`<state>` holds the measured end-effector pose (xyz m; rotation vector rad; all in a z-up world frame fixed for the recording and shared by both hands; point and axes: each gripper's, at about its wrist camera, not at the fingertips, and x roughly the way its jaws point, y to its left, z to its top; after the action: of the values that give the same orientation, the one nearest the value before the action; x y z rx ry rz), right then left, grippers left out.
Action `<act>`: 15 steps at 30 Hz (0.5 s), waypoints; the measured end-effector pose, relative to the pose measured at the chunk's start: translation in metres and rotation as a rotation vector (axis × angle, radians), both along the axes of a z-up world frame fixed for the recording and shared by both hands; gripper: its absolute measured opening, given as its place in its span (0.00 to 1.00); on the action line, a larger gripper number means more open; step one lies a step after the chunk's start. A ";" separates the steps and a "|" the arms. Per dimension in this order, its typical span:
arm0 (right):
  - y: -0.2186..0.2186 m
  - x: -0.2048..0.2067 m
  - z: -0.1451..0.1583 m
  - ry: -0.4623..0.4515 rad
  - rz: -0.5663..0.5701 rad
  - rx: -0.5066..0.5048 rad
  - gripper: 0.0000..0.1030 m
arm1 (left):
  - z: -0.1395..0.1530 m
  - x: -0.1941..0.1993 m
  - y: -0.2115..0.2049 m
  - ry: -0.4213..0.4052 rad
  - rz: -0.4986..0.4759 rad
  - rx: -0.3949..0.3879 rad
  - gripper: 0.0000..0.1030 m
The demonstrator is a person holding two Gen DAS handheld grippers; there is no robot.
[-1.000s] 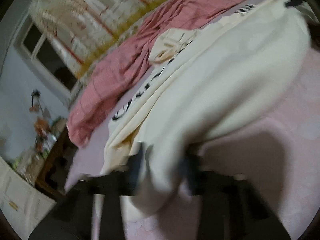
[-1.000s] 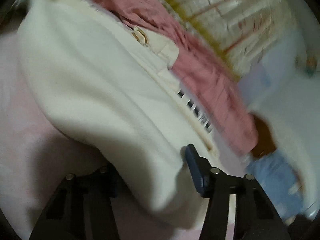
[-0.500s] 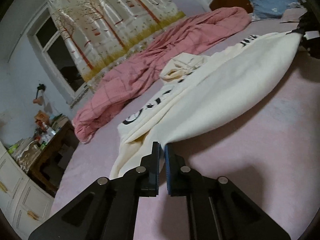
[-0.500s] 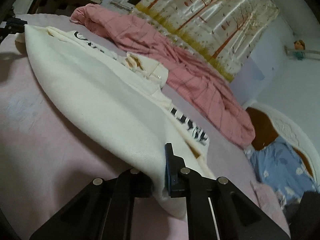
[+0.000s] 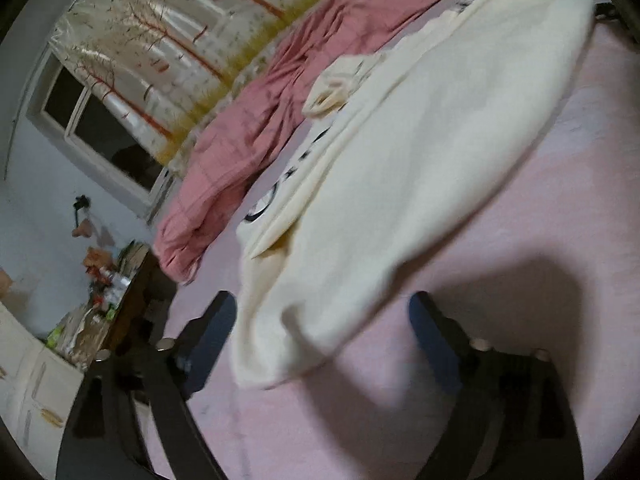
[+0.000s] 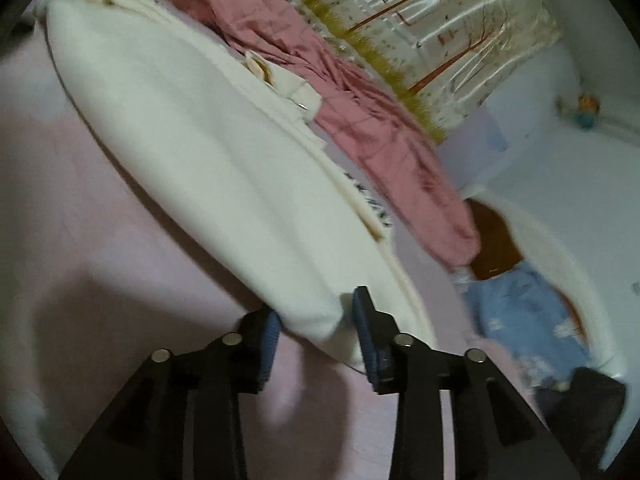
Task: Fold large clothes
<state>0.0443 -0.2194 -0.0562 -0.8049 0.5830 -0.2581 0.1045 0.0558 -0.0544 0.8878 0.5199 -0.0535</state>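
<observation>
We see the cream garment [image 5: 420, 184] on the pink bed [image 5: 560, 240], left gripper [image 5: 320, 320] jaws just opened wide around its corner, right gripper [image 6: 316, 320] jaws just parting, garment edge loose between, pink quilt [image 5: 260, 120] at ten o'clock.

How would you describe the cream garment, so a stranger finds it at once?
On the pink bed sheet, beside the crumpled pink checked blanket, lies the cream garment. It alone is pale, folded over, with black lettering along one edge.

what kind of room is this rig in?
A bedroom, most likely. The cream garment lies on a pink bed sheet, with a pink quilt behind it, a blue pillow against a headboard, and a curtained window.
</observation>
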 end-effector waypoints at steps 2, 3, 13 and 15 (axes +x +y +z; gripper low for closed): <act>-0.010 0.002 0.005 0.012 -0.031 0.033 0.45 | -0.002 0.016 0.007 -0.007 0.070 0.040 0.88; -0.020 0.004 0.008 0.012 -0.053 0.052 0.47 | -0.003 0.027 0.014 0.012 0.106 0.037 0.86; -0.054 0.016 0.026 -0.073 -0.062 0.219 0.14 | 0.008 0.022 0.014 -0.005 0.144 -0.120 0.14; -0.058 0.000 0.047 -0.113 -0.059 0.301 0.13 | 0.031 0.008 0.020 -0.003 0.133 -0.200 0.13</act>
<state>0.0444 -0.2773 -0.0088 -0.4796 0.5246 -0.2604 0.1125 0.0755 -0.0238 0.6562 0.5595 0.0166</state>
